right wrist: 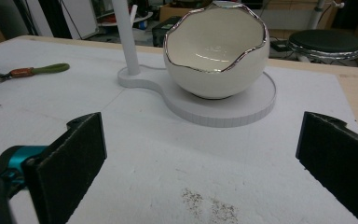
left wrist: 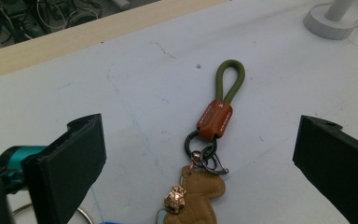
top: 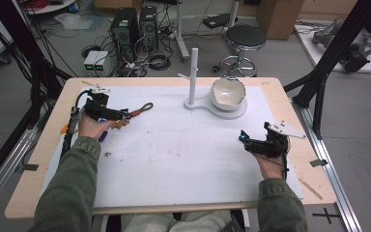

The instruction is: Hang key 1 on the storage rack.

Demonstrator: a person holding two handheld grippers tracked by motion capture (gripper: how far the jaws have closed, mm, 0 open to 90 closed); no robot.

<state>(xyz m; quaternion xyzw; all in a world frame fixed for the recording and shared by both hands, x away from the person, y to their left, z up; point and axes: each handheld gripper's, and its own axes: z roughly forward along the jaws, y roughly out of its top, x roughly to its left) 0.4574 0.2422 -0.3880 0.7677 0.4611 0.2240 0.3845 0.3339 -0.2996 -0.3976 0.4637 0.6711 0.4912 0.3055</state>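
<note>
Left gripper (top: 118, 116) at the left of the high view, held low over the white mat (top: 174, 159), jaws spread wide with nothing pinched between them. In the left gripper view, keychain (left wrist: 209, 154) lying flat on the mat in the gap between the two jaws, touching neither: olive cord loop (left wrist: 229, 79) at the top, orange-brown leather collar (left wrist: 214, 120) below it, then dark ring and clasp, then a tan charm (left wrist: 200, 198) running off the bottom edge. In the high view, same keychain (top: 137, 111) left of centre, loop end pointing toward the upper right.

Right gripper (top: 245, 139) at the right of the high view, also low over the mat, jaws parted wide and empty. In the right gripper view, white bowl (right wrist: 216, 51) with a wavy silver rim at upper centre, sitting on the round pad of a white stand (right wrist: 242, 109); upright white post (right wrist: 126, 37) of that stand just left of the bowl. Speckle of dark crumbs (right wrist: 209, 205) on the mat at bottom centre, between the jaws
</note>
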